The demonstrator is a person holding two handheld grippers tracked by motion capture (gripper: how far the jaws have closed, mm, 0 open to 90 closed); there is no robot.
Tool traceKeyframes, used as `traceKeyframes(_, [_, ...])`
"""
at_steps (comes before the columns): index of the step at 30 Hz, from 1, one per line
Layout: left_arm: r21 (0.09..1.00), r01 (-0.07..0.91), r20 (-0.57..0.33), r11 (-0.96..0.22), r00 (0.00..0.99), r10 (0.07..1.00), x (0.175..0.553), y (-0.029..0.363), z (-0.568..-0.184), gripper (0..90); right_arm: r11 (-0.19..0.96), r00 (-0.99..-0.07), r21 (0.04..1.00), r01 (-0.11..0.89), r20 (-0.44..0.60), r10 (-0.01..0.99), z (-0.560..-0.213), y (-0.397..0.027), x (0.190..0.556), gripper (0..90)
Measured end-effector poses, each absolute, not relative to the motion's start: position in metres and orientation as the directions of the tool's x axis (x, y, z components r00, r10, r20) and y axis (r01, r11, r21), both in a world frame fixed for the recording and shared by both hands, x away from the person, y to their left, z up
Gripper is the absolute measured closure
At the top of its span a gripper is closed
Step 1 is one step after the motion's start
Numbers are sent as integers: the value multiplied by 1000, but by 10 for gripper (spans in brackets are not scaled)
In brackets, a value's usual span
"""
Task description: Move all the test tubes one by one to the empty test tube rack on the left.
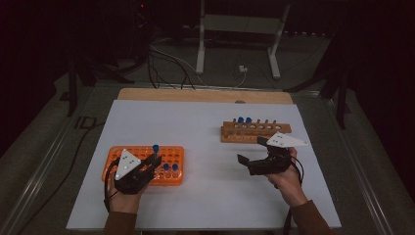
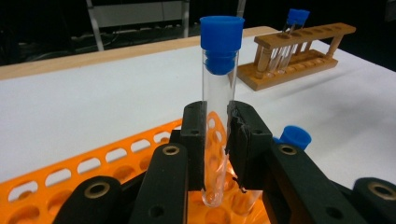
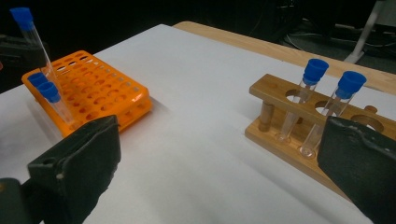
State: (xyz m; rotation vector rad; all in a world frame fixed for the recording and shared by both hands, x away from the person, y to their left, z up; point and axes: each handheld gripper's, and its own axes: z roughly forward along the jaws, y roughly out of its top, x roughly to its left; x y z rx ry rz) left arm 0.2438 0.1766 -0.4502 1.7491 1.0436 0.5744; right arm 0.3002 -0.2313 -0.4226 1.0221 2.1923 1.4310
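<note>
Though clamped upright, clear blue-capped tube (image 2: 218, 88)

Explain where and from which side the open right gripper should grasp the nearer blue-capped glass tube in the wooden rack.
Grip the clear glass just under the blue-capped tube's cap, above the wooden rack's top rail, coming from the open right gripper's side; it leans slightly, so close across its exposed neck.

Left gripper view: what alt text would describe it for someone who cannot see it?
Two black jaws of the left gripper clamp an upright clear test tube with a blue cap above an orange rack. Behind, a wooden rack holding capped tubes stands on the white table.
</note>
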Motion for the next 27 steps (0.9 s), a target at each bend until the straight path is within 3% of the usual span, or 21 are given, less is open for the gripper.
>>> traceKeyframes(10, [890, 424, -87, -169, 521, 849, 239, 178, -462, 768, 236, -689, 892, 386, 109, 717, -423, -233, 300, 1])
traceKeyframes(27, [823, 482, -16, -300, 547, 837, 239, 170, -476, 772, 238, -693, 892, 385, 110, 712, -422, -233, 299, 1])
